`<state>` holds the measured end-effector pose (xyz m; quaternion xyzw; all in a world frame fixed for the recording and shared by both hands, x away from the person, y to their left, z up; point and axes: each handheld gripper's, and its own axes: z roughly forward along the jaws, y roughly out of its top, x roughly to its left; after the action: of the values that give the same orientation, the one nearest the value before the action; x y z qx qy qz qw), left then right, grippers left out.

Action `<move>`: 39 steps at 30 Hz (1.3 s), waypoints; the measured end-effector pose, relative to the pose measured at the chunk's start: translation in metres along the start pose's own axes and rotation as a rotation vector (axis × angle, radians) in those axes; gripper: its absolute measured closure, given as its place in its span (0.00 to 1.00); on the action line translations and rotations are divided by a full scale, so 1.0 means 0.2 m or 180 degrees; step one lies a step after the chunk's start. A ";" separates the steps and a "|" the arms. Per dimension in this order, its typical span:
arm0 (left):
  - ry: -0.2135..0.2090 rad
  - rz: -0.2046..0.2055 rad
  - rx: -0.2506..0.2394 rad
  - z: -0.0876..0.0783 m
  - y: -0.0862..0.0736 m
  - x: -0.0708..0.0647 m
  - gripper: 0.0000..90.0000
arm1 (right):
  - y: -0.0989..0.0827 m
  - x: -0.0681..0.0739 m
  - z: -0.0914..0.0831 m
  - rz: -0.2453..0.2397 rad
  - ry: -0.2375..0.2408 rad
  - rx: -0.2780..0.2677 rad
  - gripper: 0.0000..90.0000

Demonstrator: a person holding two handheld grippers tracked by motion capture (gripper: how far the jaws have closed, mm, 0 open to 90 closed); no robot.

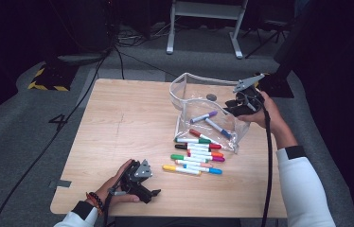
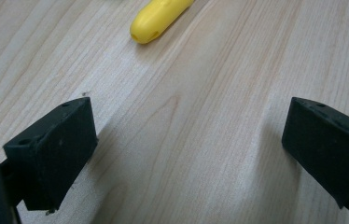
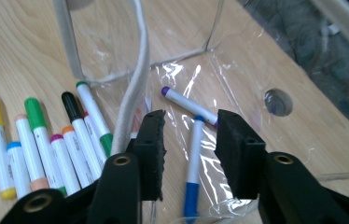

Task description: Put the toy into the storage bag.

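Bright, evenly lit tabletop (image 1: 118, 123) amid dark surroundings (soft shadows, slight blur, glare on clear plastic pouch (image 3: 238, 60)).

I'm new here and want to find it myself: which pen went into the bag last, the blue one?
I cannot tell which went in last. On the wooden table, find the clear bag at the right. Two pens lie inside; the blue pen is nearer the loose row, capped blue, unlike the purple pen.
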<state>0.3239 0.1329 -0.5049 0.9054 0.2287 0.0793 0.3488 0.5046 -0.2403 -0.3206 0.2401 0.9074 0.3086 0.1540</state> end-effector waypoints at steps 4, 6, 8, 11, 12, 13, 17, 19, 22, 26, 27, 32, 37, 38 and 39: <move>0.0000 0.0000 0.0001 0.00 0.00 0.00 0.04 | -0.02 0.01 -0.08 0.0022 -0.0064 -0.0219 0.65; 0.0000 -0.0001 0.0001 0.00 0.00 0.00 0.04 | -0.04 0.02 -0.15 0.0095 -0.0131 -0.0386 0.59; 0.0000 -0.0001 0.0001 0.00 0.00 0.00 0.04 | -0.06 0.04 -0.20 0.0103 -0.0125 -0.0530 0.58; 0.0000 -0.0001 0.0001 0.00 0.00 0.00 0.04 | -0.10 0.07 -0.27 0.0107 -0.0163 -0.0667 0.55; -0.0001 -0.0001 0.0001 0.00 0.00 0.00 0.04 | -0.14 0.09 -0.31 0.0112 -0.0150 -0.0776 0.54; -0.0001 -0.0001 0.0001 0.00 0.00 0.00 0.04 | -0.16 0.11 -0.33 0.0101 -0.0148 -0.0824 0.54; -0.0001 -0.0001 0.0001 0.00 0.00 0.00 0.04 | -0.25 0.19 -0.38 0.0051 -0.0111 -0.0928 0.53; -0.0001 -0.0002 0.0000 0.00 0.00 0.00 0.04 | -0.27 0.21 -0.39 0.0033 -0.0094 -0.0936 0.53; -0.0001 -0.0001 0.0001 0.00 0.00 0.00 0.04 | -0.34 0.28 -0.41 0.0001 -0.0072 -0.0986 0.52; 0.0003 -0.0003 -0.0001 0.00 0.00 0.00 0.04 | -0.44 0.38 -0.38 -0.0035 -0.0008 -0.0992 0.51; 0.0003 -0.0003 -0.0001 0.00 0.00 0.00 0.04 | -0.46 0.39 -0.37 -0.0038 -0.0009 -0.0977 0.50; 0.0004 -0.0007 -0.0004 0.00 0.00 0.00 0.04 | -0.57 0.50 -0.29 -0.0119 0.0163 -0.0946 0.56; 0.0007 -0.0007 -0.0003 0.00 0.00 0.00 0.04 | -0.64 0.59 -0.15 -0.0200 0.0325 -0.0783 0.58; 0.0007 -0.0008 -0.0003 0.00 0.00 0.00 0.04 | -0.65 0.61 -0.11 -0.0204 0.0393 -0.0758 0.58; 0.0005 0.0001 0.0004 0.00 0.00 0.00 0.04 | -0.66 0.62 -0.08 -0.0220 0.0447 -0.0738 0.59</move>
<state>0.3238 0.1331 -0.5048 0.9056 0.2289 0.0799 0.3480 0.3479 -0.2738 -0.4082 0.1671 0.8819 0.4219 0.1275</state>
